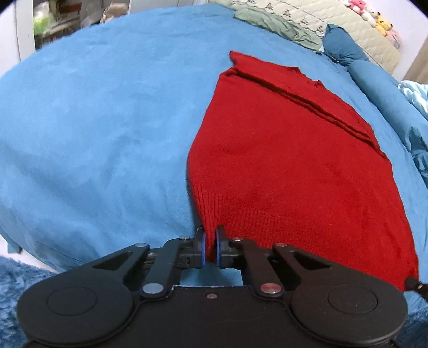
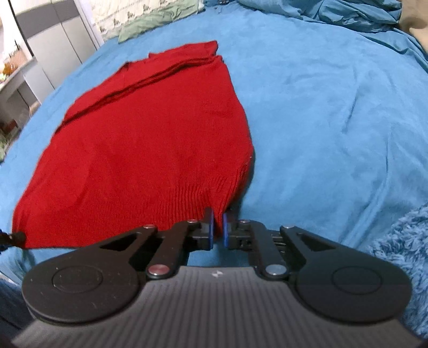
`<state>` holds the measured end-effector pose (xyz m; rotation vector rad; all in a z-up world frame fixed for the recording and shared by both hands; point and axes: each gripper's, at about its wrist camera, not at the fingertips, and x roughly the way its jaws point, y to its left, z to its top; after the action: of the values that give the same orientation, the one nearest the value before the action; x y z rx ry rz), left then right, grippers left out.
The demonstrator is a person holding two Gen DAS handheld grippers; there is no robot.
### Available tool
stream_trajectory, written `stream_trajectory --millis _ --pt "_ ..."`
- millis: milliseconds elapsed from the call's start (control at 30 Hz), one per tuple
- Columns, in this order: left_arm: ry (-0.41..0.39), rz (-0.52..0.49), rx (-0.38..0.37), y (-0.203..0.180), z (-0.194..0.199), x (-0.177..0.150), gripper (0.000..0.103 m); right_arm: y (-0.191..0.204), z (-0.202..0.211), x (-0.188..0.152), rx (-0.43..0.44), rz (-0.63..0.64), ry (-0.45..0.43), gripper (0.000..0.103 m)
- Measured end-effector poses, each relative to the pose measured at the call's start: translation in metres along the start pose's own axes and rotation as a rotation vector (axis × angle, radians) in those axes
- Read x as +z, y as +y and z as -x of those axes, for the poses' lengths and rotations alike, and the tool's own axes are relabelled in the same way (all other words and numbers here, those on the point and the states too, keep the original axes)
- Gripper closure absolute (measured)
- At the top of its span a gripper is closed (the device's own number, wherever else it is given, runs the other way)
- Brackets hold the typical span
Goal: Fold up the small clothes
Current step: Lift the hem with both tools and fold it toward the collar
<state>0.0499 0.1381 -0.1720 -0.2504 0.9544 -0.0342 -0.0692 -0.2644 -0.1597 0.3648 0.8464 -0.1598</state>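
Observation:
A red knitted sweater (image 1: 281, 160) lies flat on the blue bedsheet (image 1: 93, 120), its sleeves folded across the far end. My left gripper (image 1: 210, 246) is shut on the near left corner of its ribbed hem, red knit pinched between the blue pads. In the right wrist view the same red sweater (image 2: 149, 133) spreads to the left, and my right gripper (image 2: 218, 227) is shut on the hem's near right corner. At the left edge of that view the left gripper's tip (image 2: 16, 237) shows at the other corner.
A green cloth (image 1: 278, 26) and a quilted cream blanket (image 1: 347, 24) lie at the far end of the bed. Rumpled blue bedding (image 1: 388, 101) lies along the right side. A fluffy blue rug (image 2: 401, 246) lies beside the bed. A grey cabinet (image 2: 53, 40) stands far left.

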Motion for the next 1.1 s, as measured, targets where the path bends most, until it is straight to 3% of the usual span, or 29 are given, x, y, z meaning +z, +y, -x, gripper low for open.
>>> stream_trajectory --millis 200,333,500,600,767,867,967,1100 --pt "-0.089 -0.054 0.001 -0.015 0.031 0.008 0.097 -0.014 0.024 0.010 0.117 -0.115 -0.056 0.082" --pt "-0.156 -0.051 -0.029 -0.023 0.052 0.031 0.097 -0.009 0.043 0.034 0.172 -0.112 -0.111 0.082" --pt "-0.268 -0.021 -0.068 -0.041 0.069 0.103 0.097 0.000 0.053 0.100 0.248 -0.115 -0.198 0.082" --pt "-0.325 -0.010 -0.082 -0.060 0.061 0.165 0.098 0.008 0.042 0.160 0.284 -0.109 -0.246 0.082" --pt "-0.408 -0.024 -0.058 -0.096 0.010 0.265 0.098 0.023 -0.008 0.267 0.324 -0.128 -0.291 0.082" --pt "-0.397 -0.024 -0.020 -0.112 -0.048 0.311 0.098 0.036 -0.062 0.323 0.277 -0.101 -0.297 0.082" --pt "-0.343 -0.025 0.025 -0.120 -0.121 0.333 0.098 0.047 -0.132 0.356 0.204 -0.063 -0.249 0.082" --pt "-0.257 -0.029 0.067 -0.113 -0.192 0.329 0.098 0.046 -0.217 0.363 0.157 -0.095 -0.157 0.082"
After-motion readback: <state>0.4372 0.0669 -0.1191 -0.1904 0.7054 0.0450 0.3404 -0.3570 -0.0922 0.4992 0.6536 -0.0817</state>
